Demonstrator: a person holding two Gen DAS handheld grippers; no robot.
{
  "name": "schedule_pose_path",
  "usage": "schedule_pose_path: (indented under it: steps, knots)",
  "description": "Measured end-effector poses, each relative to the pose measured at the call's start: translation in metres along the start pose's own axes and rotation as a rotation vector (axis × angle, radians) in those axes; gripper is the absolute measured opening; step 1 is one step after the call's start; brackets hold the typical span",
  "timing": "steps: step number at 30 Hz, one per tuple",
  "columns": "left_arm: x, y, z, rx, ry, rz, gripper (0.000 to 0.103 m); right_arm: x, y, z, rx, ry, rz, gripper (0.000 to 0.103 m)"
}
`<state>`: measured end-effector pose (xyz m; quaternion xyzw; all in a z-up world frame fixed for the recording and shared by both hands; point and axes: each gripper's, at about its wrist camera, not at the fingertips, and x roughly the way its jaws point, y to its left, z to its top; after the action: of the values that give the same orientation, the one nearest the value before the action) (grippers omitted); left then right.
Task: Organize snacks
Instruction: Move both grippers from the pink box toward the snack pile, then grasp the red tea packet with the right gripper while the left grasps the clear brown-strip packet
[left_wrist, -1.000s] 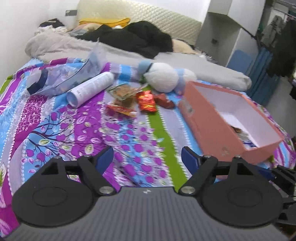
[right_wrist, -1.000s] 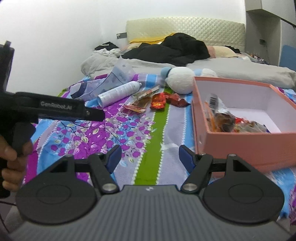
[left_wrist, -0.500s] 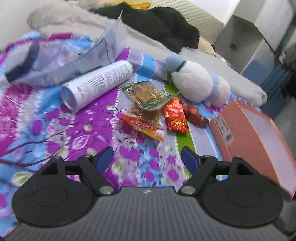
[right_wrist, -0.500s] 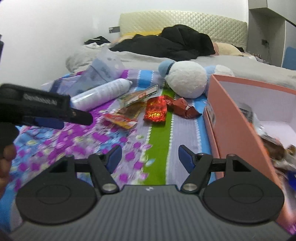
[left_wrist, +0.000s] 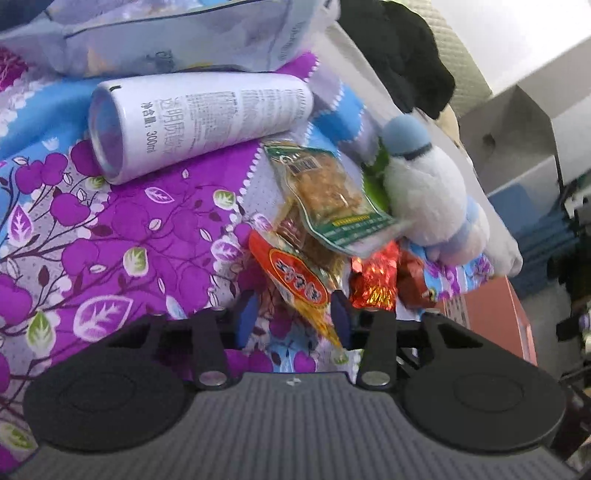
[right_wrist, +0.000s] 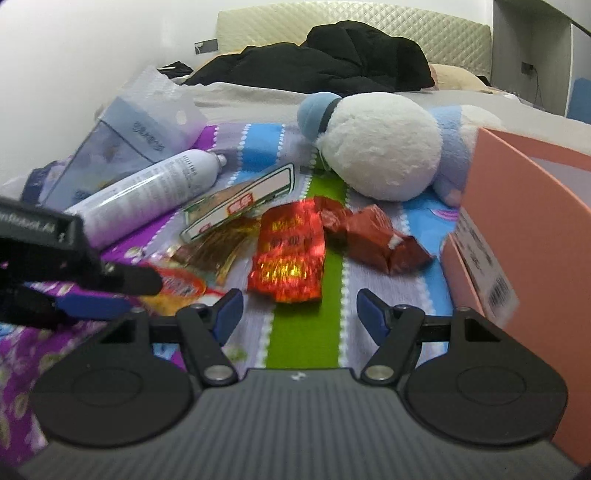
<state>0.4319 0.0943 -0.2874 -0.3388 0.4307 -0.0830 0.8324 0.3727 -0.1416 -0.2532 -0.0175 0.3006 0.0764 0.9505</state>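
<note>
While straddling orange snack packet (left_wrist: 295, 280), left hand-held gripper (left_wrist: 293, 317) half-open

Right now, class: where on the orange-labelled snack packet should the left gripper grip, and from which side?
Grip the near, tapered end of the orange-labelled snack packet, coming in low along the bedspread. That end lies free between the left gripper's open fingers, while the far end sits tucked under the green-edged packet.

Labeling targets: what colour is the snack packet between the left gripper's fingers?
Orange-red with yellow edge, snack packet; left wrist view.
</note>
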Motion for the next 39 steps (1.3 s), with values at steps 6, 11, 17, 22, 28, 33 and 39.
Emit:
schedule_pose_path:
  steps: [6,11,17,22,28,33,39]
  knots:
    - [0.011,0.008,0.006,-0.052,-0.001,-0.009,0.011,0.021,0.005,0.009,-0.007,0.014,0.012,0.07]
    - [0.009,0.01,0.003,-0.062,-0.017,-0.023,0.005,0.027,0.007,0.01,-0.011,0.016,0.024,0.06]
    - [-0.005,0.009,-0.005,-0.062,-0.047,-0.044,0.004,0.023,0.007,0.011,-0.023,0.013,0.014,0.054]
    - [-0.025,0.008,-0.022,-0.071,-0.062,-0.051,0.004,0.004,0.008,0.003,-0.043,0.014,0.01,0.054]
    - [-0.057,0.004,-0.054,-0.062,-0.068,-0.045,0.003,-0.03,0.008,-0.015,-0.067,0.031,-0.002,0.054]
    - [-0.089,0.006,-0.086,-0.074,-0.069,-0.036,0.003,-0.065,0.005,-0.035,-0.062,0.058,-0.012,0.054]
    - [-0.125,0.008,-0.124,-0.063,-0.061,-0.014,0.003,-0.106,0.005,-0.061,-0.056,0.096,0.003,0.054]
